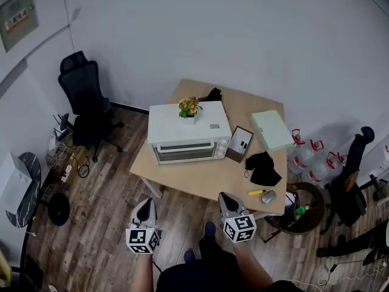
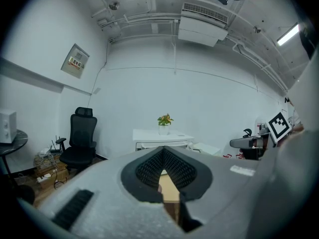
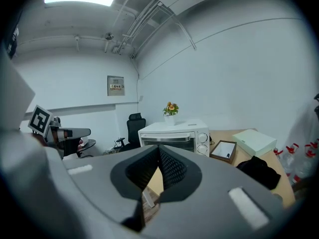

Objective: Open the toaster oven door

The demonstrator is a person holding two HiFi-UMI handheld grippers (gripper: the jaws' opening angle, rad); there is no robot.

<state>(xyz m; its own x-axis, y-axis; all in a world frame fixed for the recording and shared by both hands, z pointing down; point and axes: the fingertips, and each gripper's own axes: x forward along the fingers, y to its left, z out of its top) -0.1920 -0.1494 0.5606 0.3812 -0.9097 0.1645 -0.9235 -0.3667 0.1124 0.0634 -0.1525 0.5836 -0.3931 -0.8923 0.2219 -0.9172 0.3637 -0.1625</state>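
Note:
The white toaster oven point(image 1: 188, 135) stands on the wooden table point(image 1: 200, 178) with its glass door point(image 1: 184, 152) closed and a small potted plant point(image 1: 189, 108) on top. Both grippers hang in front of the table's near edge, well short of the oven. In the head view the left gripper point(image 1: 144, 204) is at the lower left and the right gripper point(image 1: 225, 198) is by the table edge. The right gripper view shows the oven point(image 3: 174, 136) ahead, beyond the right gripper point(image 3: 158, 149). Past the left gripper point(image 2: 162, 149), the left gripper view has the oven point(image 2: 162, 142) far off. Both pairs of jaws meet at the tips with nothing between them.
On the table to the right of the oven lie a brown tray point(image 1: 240, 143), a pale green box point(image 1: 271, 129), a black cloth point(image 1: 262, 168) and a mouse point(image 1: 268, 196). A black office chair point(image 1: 85, 105) stands at the left. Water bottles point(image 1: 310, 157) sit on the floor at the right.

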